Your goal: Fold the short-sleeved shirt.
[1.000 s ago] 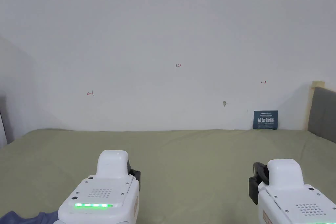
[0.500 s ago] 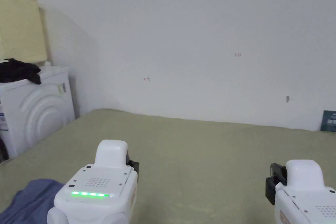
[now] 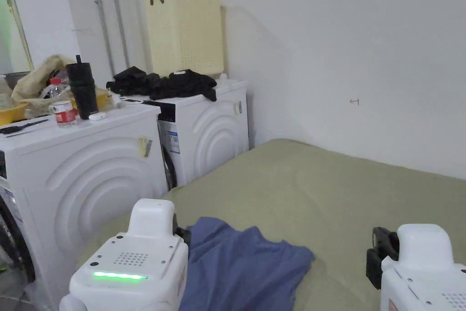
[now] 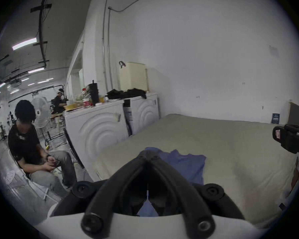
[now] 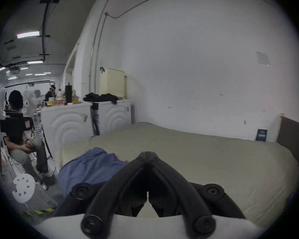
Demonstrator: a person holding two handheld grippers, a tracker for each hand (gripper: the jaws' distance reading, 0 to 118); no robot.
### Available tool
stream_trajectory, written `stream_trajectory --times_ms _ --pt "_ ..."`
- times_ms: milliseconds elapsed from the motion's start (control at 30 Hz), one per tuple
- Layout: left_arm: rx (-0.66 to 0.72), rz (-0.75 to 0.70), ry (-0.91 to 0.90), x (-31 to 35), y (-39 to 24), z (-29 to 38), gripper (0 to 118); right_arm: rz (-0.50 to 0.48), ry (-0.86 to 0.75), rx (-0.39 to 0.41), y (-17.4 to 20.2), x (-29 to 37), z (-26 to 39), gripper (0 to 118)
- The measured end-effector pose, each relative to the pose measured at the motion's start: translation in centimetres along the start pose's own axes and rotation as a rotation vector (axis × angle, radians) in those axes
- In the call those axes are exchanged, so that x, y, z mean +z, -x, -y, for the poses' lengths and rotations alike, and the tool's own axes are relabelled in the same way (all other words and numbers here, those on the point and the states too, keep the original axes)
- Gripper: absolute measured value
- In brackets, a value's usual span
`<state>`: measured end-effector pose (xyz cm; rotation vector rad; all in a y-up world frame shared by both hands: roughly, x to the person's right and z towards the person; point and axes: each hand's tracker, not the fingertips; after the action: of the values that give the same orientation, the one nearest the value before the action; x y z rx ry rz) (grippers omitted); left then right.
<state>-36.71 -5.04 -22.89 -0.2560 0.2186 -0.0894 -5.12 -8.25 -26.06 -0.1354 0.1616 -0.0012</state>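
A blue short-sleeved shirt (image 3: 245, 266) lies crumpled on the near left corner of the olive-green bed (image 3: 346, 189). In the left gripper view the shirt (image 4: 183, 163) spreads just beyond and under my left gripper (image 4: 148, 155), whose jaws are shut with nothing between them. My right gripper (image 5: 147, 154) hovers over bare sheet to the right of the shirt (image 5: 91, 166), its jaws also shut and empty. In the head view, the white bodies of the left gripper (image 3: 183, 233) and the right gripper (image 3: 380, 252) hide most of their jaws.
Two white washing machines (image 3: 95, 180) stand along the bed's left side. On them are a cream laundry basket (image 3: 186, 34), black clothes (image 3: 168, 84), a bottle and a black cup (image 3: 83, 89). A person (image 4: 29, 139) sits beyond the bed's left corner. A headboard (image 5: 293, 139) is at the right.
The head camera has swung left, from the bare wall to the washing machines. The blue shirt has come into fuller view. Both grippers keep about the same place in the picture.
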Motion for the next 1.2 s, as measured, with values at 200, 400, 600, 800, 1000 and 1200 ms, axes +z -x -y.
stream_trajectory --times_ms 200,400,600,800,1000,1200 --pt "0.036 -0.022 0.035 -1.1 1.2 1.4 0 -0.033 0.016 0.023 1.4 -1.2 0.1 2" --pt "0.034 -0.012 0.071 -3.7 1.0 2.4 0 -0.031 0.037 0.019 1.3 -2.7 1.0 2" --pt "0.014 0.046 0.172 -9.5 -1.0 4.0 0 -0.011 0.059 0.019 0.6 -4.0 2.1 2" --pt "0.018 0.164 0.369 -18.7 -4.4 7.4 0 0.016 0.118 -0.009 -0.7 -5.8 4.2 2" --pt "0.002 0.287 0.592 -27.0 -7.9 11.7 43 0.038 0.191 -0.019 -2.5 -7.4 6.9 2" --pt "0.007 0.278 0.791 -31.6 -9.6 15.4 117 0.046 0.244 -0.008 -3.4 -8.1 8.7 2"
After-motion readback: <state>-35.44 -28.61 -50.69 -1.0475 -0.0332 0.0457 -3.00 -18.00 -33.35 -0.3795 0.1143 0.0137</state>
